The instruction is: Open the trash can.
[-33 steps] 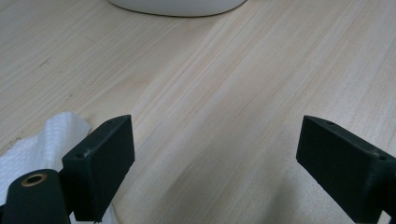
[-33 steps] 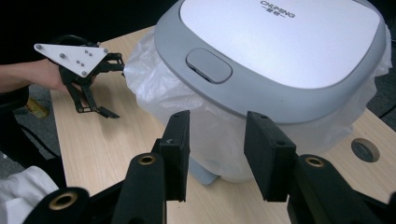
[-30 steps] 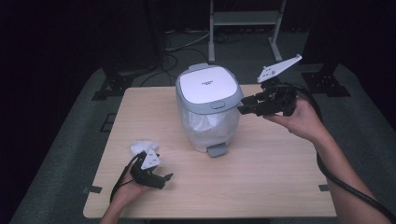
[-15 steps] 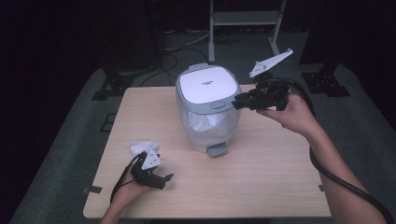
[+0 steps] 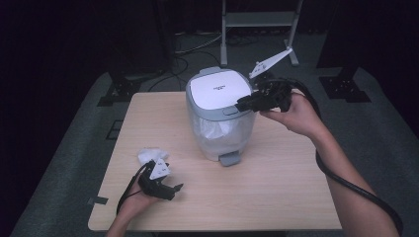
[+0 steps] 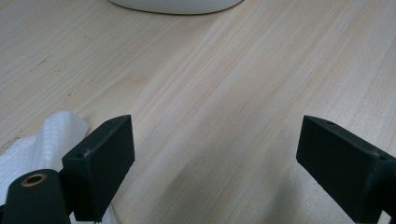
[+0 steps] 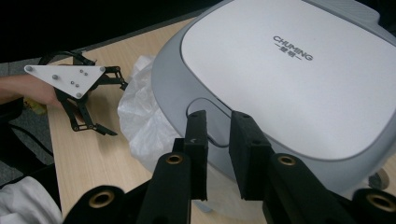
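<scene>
The pedal bin [image 5: 222, 118] stands on the far middle of the table [image 5: 276, 187], with its white lid [image 7: 299, 70] down. The right gripper [image 5: 245, 103] is at the bin's right front corner, and its jaws have just been closing; they now stand narrow with nothing between them, just above the lid's push tab [image 7: 219, 126]. The tab lies directly under and ahead of these tips, so the right hand is much nearer. The left gripper [image 5: 174, 190] rests well apart from the bin near the table's front, jaws wide apart, beside a crumpled tissue [image 5: 148, 156].
</scene>
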`<action>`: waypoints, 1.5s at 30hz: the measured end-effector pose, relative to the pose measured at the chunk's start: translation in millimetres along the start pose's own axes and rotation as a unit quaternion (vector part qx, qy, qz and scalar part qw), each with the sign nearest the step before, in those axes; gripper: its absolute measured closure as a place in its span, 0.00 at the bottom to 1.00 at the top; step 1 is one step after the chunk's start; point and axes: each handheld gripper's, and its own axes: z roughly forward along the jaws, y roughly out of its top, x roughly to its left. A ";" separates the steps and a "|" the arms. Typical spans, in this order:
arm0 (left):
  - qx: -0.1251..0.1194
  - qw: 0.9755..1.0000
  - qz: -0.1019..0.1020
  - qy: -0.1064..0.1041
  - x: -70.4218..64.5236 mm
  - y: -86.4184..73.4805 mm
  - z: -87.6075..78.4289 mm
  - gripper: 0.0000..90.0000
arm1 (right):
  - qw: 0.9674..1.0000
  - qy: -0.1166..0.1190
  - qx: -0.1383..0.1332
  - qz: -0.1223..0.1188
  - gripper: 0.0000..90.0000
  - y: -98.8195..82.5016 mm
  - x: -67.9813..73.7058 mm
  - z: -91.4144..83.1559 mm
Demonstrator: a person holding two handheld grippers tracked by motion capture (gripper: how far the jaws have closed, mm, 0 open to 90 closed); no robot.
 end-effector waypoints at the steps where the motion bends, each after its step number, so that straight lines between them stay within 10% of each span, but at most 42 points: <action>1: 0.000 1.000 0.002 0.000 0.4 -0.1 -0.3 0.11 | 1.000 0.002 0.000 0.000 0.85 1.2 0.4 2.2; 45: 0.002 1.000 0.002 0.000 0.9 -1.4 -0.1 0.11 | 0.999 -0.016 0.035 -0.024 1.00 13.4 5.0 33.6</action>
